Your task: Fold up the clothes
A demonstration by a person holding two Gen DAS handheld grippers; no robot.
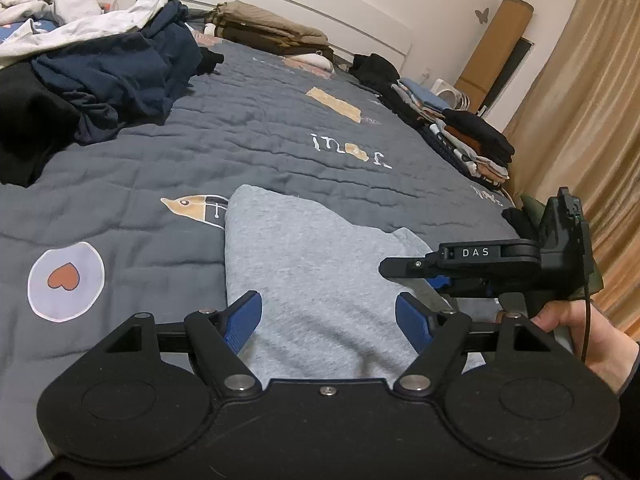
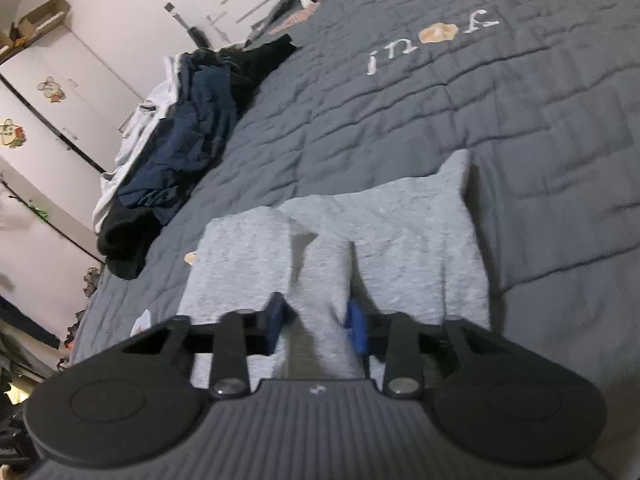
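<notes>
A light grey garment (image 1: 304,264) lies partly folded on the dark grey quilt (image 1: 248,148). My left gripper (image 1: 328,316) is open, its blue pads wide apart just above the garment's near edge. My right gripper (image 2: 316,320) is shut on a bunched fold of the grey garment (image 2: 360,220), which rises between its blue pads. The right gripper (image 1: 432,276) also shows in the left wrist view, at the garment's right edge, held by a hand.
A heap of unfolded navy, black and white clothes (image 1: 92,64) lies at the far left of the bed. Folded stacks (image 1: 464,136) line the right edge. Folded tan bedding (image 1: 264,28) sits at the headboard. Curtains (image 1: 580,100) hang on the right.
</notes>
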